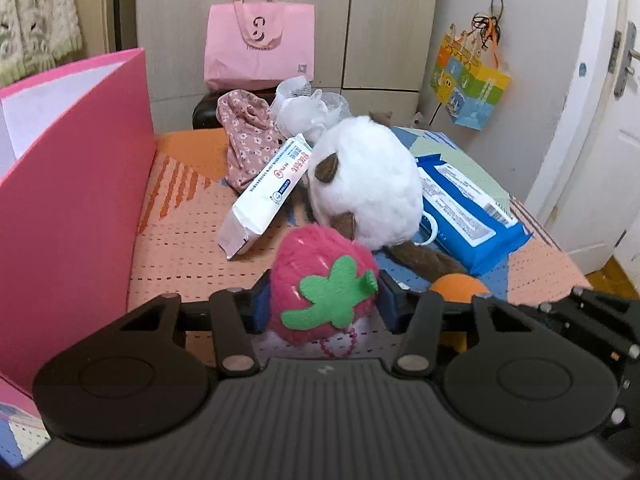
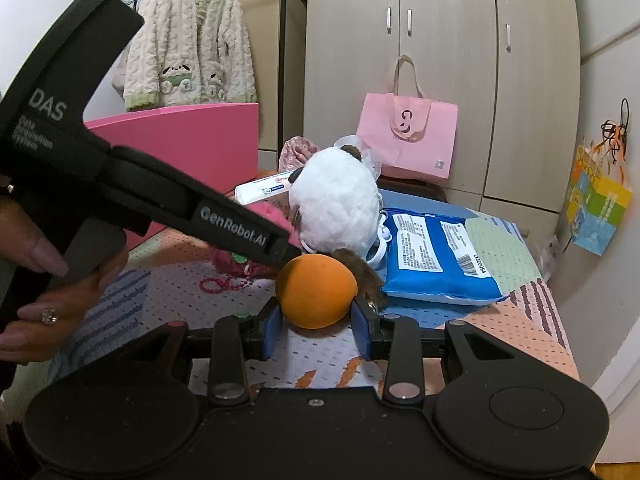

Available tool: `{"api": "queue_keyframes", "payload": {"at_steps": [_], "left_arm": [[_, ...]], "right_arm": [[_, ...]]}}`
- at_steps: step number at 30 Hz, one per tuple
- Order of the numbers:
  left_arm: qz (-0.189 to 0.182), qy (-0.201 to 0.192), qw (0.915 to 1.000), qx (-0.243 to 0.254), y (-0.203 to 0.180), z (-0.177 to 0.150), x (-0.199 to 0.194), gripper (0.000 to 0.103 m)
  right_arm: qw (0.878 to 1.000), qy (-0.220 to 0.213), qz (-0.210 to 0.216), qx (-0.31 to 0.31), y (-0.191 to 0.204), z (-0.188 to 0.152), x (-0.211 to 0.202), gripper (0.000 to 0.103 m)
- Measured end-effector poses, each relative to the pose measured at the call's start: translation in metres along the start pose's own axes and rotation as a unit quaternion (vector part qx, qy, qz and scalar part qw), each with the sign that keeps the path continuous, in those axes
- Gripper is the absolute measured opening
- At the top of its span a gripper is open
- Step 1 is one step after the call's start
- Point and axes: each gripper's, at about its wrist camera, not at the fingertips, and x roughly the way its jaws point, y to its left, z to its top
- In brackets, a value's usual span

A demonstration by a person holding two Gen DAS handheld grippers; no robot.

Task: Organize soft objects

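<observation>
The left gripper [image 1: 323, 300] holds the pink strawberry plush [image 1: 320, 284], its blue pads pressed into the fuzzy sides just under the green felt leaf; a pink bead chain [image 1: 338, 346] hangs beneath it. The right gripper [image 2: 316, 322] is closed on the orange ball [image 2: 316, 290], one pad against each flank, the ball resting low over the quilted bed cover [image 2: 224, 300].

Taking the white plush cat [image 1: 366, 182] as the landmark: the strawberry sits just in front of it, the ball in front and to its right beside the cat's brown tail [image 1: 426, 260]. A white tube box [image 1: 266, 196] leans against the cat's left side, with a pink floral cloth [image 1: 248, 136] behind that box. Crumpled white mesh wrap [image 1: 308, 108] lies behind the cat. A blue wet-wipe pack [image 1: 468, 210] lies flat touching its right side.

Well to the cat's left stands an open pink box [image 1: 72, 184]; what it holds cannot be seen from here. A pink tote bag [image 1: 259, 46] stands behind the cat against the wardrobe, its contents hidden. A colourful paper bag [image 1: 470, 84] hangs on the wall to the right.
</observation>
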Motion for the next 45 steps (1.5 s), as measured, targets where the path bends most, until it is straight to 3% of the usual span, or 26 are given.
{"api": "queue_keyframes", "payload": {"at_steps": [5,15,27,31,39,45], "left_arm": [[0.008,-0.009,0.9998,0.015,-0.003,-0.005,-0.005,0.046],[-0.028,0.007,0.9996,-0.006,0.009,-0.011,-0.03,0.046],[-0.06,0.011,0.9979,-0.021,0.022,-0.023,-0.073,0.046],[-0.056,0.03,0.9979,-0.015,0.025,-0.03,-0.083,0.046],[-0.053,0.047,0.9972,-0.026,0.043,-0.036,-0.106,0.046],[-0.082,0.079,0.9934,-0.016,0.065,-0.028,-0.133,0.046]], "right_arm": [[1.0,0.001,-0.005,0.0,0.002,0.0,-0.002,0.041],[1.0,0.015,-0.002,0.006,0.005,0.005,-0.009,0.041],[0.998,0.035,0.048,0.018,0.013,0.015,-0.027,0.041],[0.995,0.072,0.061,0.02,0.021,0.022,-0.032,0.041],[0.989,0.105,0.105,0.024,0.036,0.036,-0.045,0.041],[0.982,0.117,0.151,-0.003,0.053,0.058,-0.051,0.042]]}}
